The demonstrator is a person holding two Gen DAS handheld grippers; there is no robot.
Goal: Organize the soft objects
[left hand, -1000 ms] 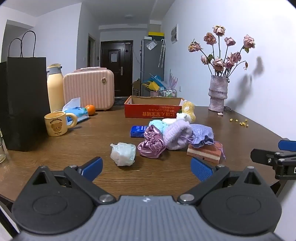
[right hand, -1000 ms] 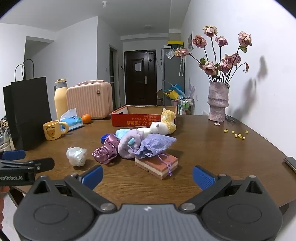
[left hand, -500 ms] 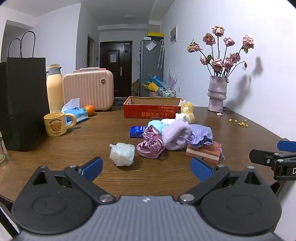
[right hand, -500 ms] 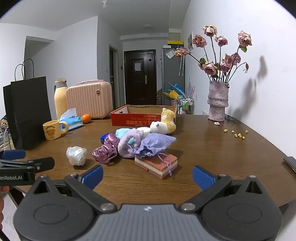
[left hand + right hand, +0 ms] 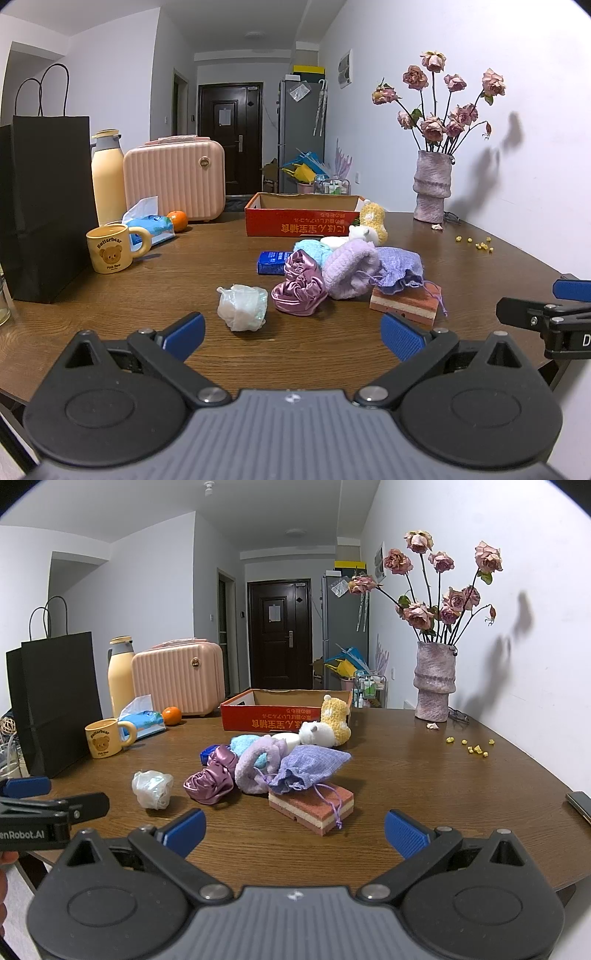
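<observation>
A heap of soft things lies mid-table: a white crumpled bag [image 5: 242, 307] [image 5: 152, 788], a pink satin scrunchie [image 5: 300, 290] [image 5: 211, 781], a lilac fuzzy band [image 5: 351, 271] [image 5: 256, 766], a purple drawstring pouch [image 5: 400, 269] [image 5: 308, 766] on a layered sponge [image 5: 404, 304] [image 5: 312, 806], a pale blue fluffy piece [image 5: 310, 249], and a white and a yellow plush toy [image 5: 334, 720]. Behind them stands an open red cardboard box [image 5: 301, 219] [image 5: 280, 709]. My left gripper [image 5: 291, 334] and my right gripper [image 5: 293, 829] are both open and hold nothing, near the table's front edge.
At the left stand a black paper bag [image 5: 44, 206], a yellow bear mug [image 5: 110, 249], a tissue pack [image 5: 149, 225], an orange [image 5: 176, 220], a bottle [image 5: 108, 175] and a pink case [image 5: 173, 181]. A vase of dried roses [image 5: 432, 188] is far right; a phone [image 5: 580, 805] lies at the right edge.
Both grippers have drifted slightly; the objects on the table have not moved and both stay open.
</observation>
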